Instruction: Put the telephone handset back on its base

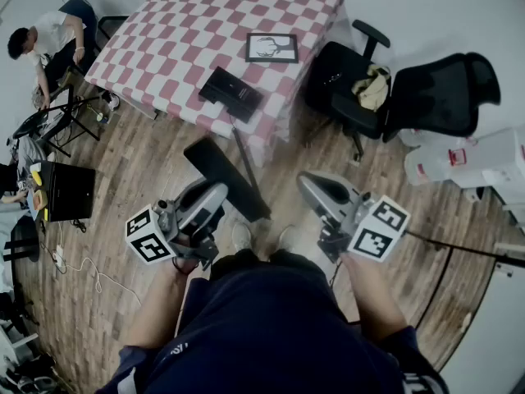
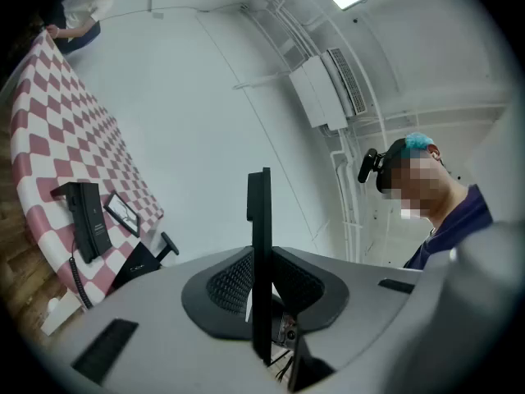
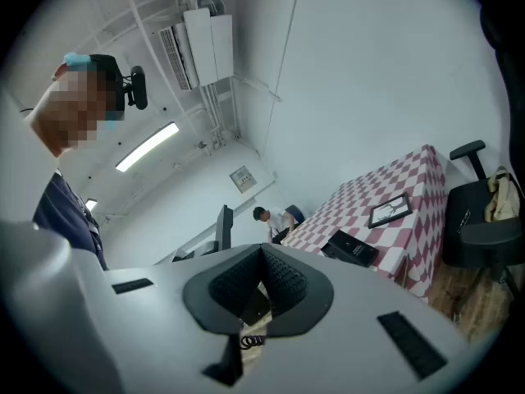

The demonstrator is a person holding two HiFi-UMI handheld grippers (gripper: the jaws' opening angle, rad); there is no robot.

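Note:
The black telephone base (image 1: 232, 94) lies near the front edge of the red-and-white checked table (image 1: 205, 23), some way ahead of me. It also shows in the left gripper view as the base (image 2: 89, 220) and in the right gripper view as the base (image 3: 353, 247). My left gripper (image 1: 215, 197) is shut on the black handset (image 1: 223, 173), held above the wooden floor short of the table. The handset (image 2: 261, 245) stands edge-on between the jaws of the left gripper (image 2: 261, 281). A dark cord (image 1: 239, 142) runs from base to handset. My right gripper (image 1: 310, 185) is shut and holds nothing, as the right gripper (image 3: 262, 261) shows.
A framed picture (image 1: 271, 48) lies on the table behind the base. Two black office chairs (image 1: 361, 89) (image 1: 443, 97) stand right of the table. White boxes (image 1: 484, 158) sit at the far right. A seated person (image 1: 45, 43) and black equipment (image 1: 70, 191) are at the left.

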